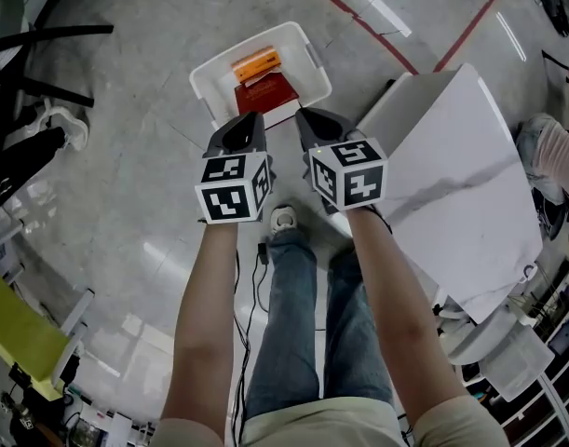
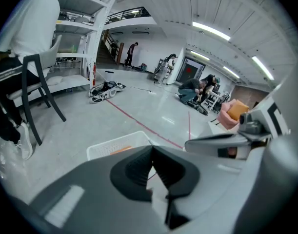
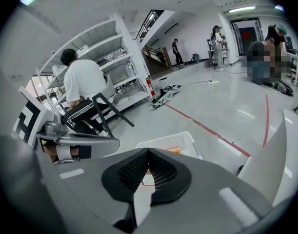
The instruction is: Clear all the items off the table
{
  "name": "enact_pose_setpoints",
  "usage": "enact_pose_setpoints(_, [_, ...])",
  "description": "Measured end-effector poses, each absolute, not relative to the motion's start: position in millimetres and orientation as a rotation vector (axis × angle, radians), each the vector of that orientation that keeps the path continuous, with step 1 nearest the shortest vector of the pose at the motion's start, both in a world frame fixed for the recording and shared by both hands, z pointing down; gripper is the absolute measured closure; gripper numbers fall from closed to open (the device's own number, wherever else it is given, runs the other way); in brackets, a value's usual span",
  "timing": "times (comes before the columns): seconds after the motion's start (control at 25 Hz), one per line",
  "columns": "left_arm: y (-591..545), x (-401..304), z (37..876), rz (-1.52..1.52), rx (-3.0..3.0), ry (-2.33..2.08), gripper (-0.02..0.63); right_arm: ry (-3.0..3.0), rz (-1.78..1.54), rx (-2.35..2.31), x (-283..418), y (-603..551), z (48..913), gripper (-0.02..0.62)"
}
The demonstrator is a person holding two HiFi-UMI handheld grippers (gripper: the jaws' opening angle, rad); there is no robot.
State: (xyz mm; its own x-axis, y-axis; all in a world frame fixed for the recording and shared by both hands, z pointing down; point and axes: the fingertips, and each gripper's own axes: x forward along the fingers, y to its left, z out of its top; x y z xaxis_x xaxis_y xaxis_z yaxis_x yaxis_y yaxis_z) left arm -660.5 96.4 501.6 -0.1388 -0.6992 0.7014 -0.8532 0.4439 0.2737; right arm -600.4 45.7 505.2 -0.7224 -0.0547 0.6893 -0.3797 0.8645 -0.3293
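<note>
A white basket stands on the grey floor ahead of me. Inside it lie an orange pack and a red flat item. My left gripper and right gripper hover side by side just above the basket's near rim. Both are shut with nothing between the jaws. In the left gripper view the tips meet in front of the basket. The right gripper view shows the same, tips touching, basket beyond. The white marbled table at my right is bare.
A black chair with a seated person is at the left. Red tape lines cross the floor beyond the basket. My legs and a shoe are below the grippers. Shelving and several people stand far off.
</note>
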Motion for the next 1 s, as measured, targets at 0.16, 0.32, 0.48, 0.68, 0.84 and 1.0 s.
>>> enact_pose_setpoints(0.16, [95.3,-651.5,489.3,0.255,1.343,-1.881,0.598,-2.339,0.611,0.329,-593.6,49.5,492.5,0.595])
enact_pose_setpoints(0.32, [95.4,-641.5,476.7,0.244,1.360,-1.877,0.598,-2.353,0.618,0.348,-582.8,50.2,479.5,0.595])
enact_pose_setpoints(0.48, [97.0,-629.7,465.6,0.244,1.371,-1.874,0.597,-2.361,0.615,0.368,-568.9,50.5,469.9,0.595])
enact_pose_setpoints(0.68, [98.5,-608.8,452.6,0.266,1.402,-1.863,0.598,-2.368,0.633,0.409,-547.5,52.5,458.4,0.595])
enact_pose_setpoints(0.84, [94.7,-589.4,438.5,0.282,1.440,-1.850,0.597,-2.366,0.631,0.440,-527.8,54.5,447.3,0.595])
enact_pose_setpoints(1.0, [87.8,-564.9,421.3,0.322,1.498,-1.834,0.597,-2.370,0.644,0.487,-503.9,53.0,433.0,0.597])
